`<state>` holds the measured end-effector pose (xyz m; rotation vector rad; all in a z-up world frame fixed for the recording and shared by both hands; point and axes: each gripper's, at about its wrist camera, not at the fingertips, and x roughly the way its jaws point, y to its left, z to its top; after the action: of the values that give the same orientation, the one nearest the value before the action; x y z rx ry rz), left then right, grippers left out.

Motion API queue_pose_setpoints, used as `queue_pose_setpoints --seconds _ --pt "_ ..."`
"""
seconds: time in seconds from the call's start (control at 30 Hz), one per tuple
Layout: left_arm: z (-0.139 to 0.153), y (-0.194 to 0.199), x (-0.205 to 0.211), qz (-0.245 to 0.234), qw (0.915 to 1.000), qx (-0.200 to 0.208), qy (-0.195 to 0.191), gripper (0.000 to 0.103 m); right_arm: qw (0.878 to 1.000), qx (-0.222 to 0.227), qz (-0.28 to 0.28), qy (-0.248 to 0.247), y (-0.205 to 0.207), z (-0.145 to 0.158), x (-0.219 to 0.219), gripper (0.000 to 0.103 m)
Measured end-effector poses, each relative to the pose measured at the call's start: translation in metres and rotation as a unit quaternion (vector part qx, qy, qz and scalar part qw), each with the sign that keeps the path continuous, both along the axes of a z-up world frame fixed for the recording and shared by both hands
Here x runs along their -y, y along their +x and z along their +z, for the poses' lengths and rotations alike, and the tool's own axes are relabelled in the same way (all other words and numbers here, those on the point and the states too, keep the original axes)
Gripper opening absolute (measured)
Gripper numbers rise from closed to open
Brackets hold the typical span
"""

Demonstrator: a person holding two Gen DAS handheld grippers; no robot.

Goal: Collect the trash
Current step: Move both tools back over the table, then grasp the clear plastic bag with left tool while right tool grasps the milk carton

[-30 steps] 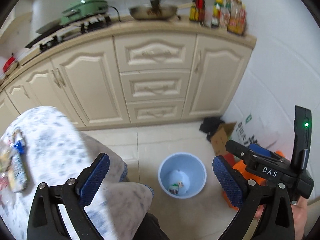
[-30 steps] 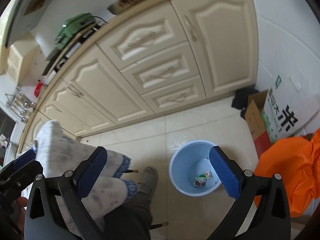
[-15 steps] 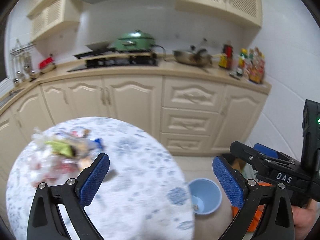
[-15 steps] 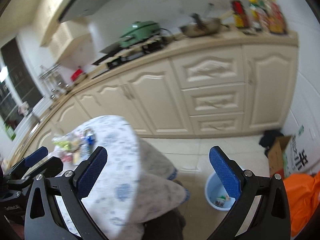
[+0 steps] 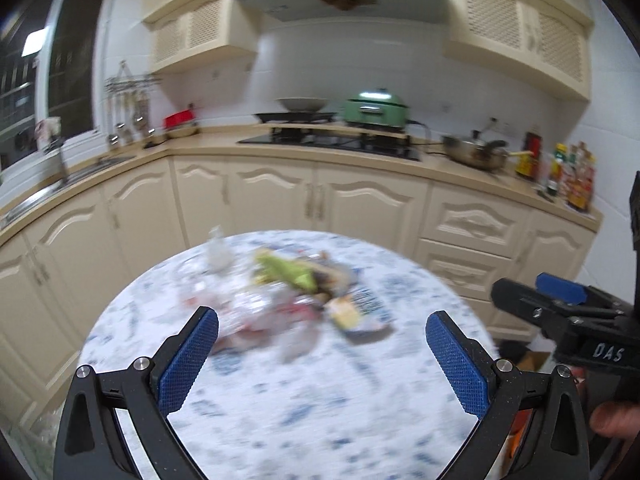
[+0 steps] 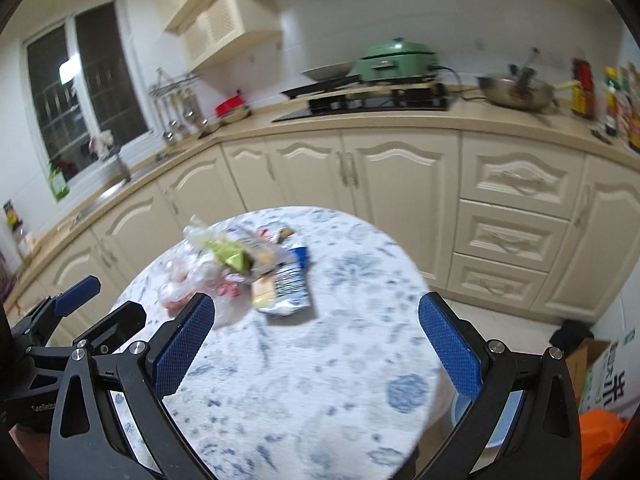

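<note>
Trash (image 5: 296,300) is heaped on the far-left part of the round table (image 5: 320,408), which is covered with a blue-flowered white cloth. Crumpled clear plastic, a green wrapper (image 6: 230,256) and a blue-and-white packet (image 6: 286,288) can be made out through the blur. Both tongs are held above the near side of the table, so the heap lies ahead of each and slightly left of centre. The left gripper (image 5: 322,360) is spread wide with nothing between its blue pads, and the right gripper (image 6: 316,352) is likewise spread and empty. The left one is judged nearer to the plastic on the heap's left side, while the blue-and-white packet is pointed with its long axis roughly toward the right gripper, so a straight forward reach is judged enough. A pale blue bin (image 6: 480,420) is glimpsed on the floor past the table's right edge. "DAS" is read on the right gripper's body in the left wrist view; large dark characters are seen on a white bag (image 6: 608,384) at the floor, but printing on the packets is too blurred to read.
</note>
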<state>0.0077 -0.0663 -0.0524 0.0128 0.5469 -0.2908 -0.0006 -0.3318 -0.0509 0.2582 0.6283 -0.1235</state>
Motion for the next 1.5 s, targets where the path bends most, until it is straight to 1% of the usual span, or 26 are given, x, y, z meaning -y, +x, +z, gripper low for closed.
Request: queue_pose_setpoints --seconds 0.07,0.27,0.37,0.47,0.5,0.67,0.8,0.87,1.0,1.07,1.1,1.13,1.17,1.2,1.23,1.27,1.3,1.33,1.37,1.4,1.5 --pt "-0.005 -0.005 -0.015 0.022 0.9997 -0.007 -0.001 0.102 1.000 -0.006 0.011 -0.007 0.010 -0.004 -0.012 0.103" --pt "-0.007 0.000 -0.044 0.068 0.9971 -0.034 -0.005 0.102 0.999 -0.035 0.033 -0.022 0.042 -0.023 -0.034 0.103" --pt "-0.005 0.011 -0.050 0.082 0.9957 -0.043 -0.004 0.102 0.997 -0.051 0.041 -0.028 0.062 -0.035 -0.042 0.103" --pt "-0.007 0.030 -0.052 0.094 0.9940 -0.056 0.003 0.102 0.995 -0.072 0.047 -0.041 0.084 -0.049 -0.046 0.103" --pt "-0.006 0.040 -0.059 0.096 0.9936 -0.061 0.004 0.102 0.995 -0.079 0.047 -0.044 0.089 -0.053 -0.046 0.103" --pt "-0.016 0.087 -0.065 0.119 0.9889 -0.089 0.010 0.102 0.990 -0.119 0.050 -0.050 0.121 -0.079 -0.044 0.103" --pt "-0.028 0.123 -0.072 0.134 0.9850 -0.108 0.012 0.102 0.987 -0.137 0.059 -0.053 0.143 -0.093 -0.041 0.103" --pt "-0.035 0.142 -0.072 0.139 0.9832 -0.117 0.020 0.102 0.986 -0.147 0.063 -0.054 0.154 -0.100 -0.040 0.103" --pt "-0.049 0.184 -0.064 0.145 0.9786 -0.138 0.045 0.102 0.984 -0.163 0.063 -0.043 0.169 -0.114 -0.035 0.103" --pt "-0.059 0.206 -0.059 0.146 0.9761 -0.150 0.059 0.102 0.983 -0.169 0.065 -0.034 0.176 -0.120 -0.032 0.102" --pt "-0.063 0.217 -0.057 0.144 0.9752 -0.158 0.058 0.102 0.982 -0.172 0.068 -0.028 0.179 -0.124 -0.031 0.100" --pt "-0.068 0.229 -0.055 0.142 0.9742 -0.167 0.056 0.099 0.982 -0.174 0.069 -0.025 0.181 -0.126 -0.030 0.095" --pt "-0.072 0.238 -0.053 0.137 0.9739 -0.173 0.052 0.096 0.981 -0.178 0.072 -0.024 0.184 -0.130 -0.030 0.092" --pt "-0.075 0.246 -0.052 0.131 0.9737 -0.180 0.047 0.088 0.981 -0.176 0.073 -0.034 0.184 -0.130 -0.032 0.091" --pt "-0.080 0.255 -0.051 0.121 0.9732 -0.192 0.037 0.076 0.981 -0.175 0.074 -0.045 0.185 -0.131 -0.034 0.086" --pt "-0.085 0.263 -0.051 0.112 0.9724 -0.203 0.025 0.070 0.980 -0.174 0.073 -0.058 0.184 -0.131 -0.037 0.084" --pt "-0.086 0.268 -0.050 0.112 0.9736 -0.197 0.027 0.064 0.980 -0.173 0.072 -0.069 0.184 -0.132 -0.038 0.077" --pt "-0.086 0.274 -0.048 0.106 0.9749 -0.194 0.031 0.051 0.980 -0.171 0.073 -0.072 0.182 -0.131 -0.039 0.068" --pt "-0.085 0.279 -0.047 0.099 0.9761 -0.192 0.027 0.043 0.980 -0.168 0.075 -0.071 0.181 -0.130 -0.039 0.067" --pt "-0.085 0.283 -0.049 0.090 0.9767 -0.194 0.018 0.030 0.981 -0.166 0.077 -0.065 0.180 -0.130 -0.038 0.067" --pt "-0.086 0.294 -0.049 0.073 0.9780 -0.195 0.014 0.027 0.982 -0.162 0.079 -0.059 0.176 -0.130 -0.037 0.067"
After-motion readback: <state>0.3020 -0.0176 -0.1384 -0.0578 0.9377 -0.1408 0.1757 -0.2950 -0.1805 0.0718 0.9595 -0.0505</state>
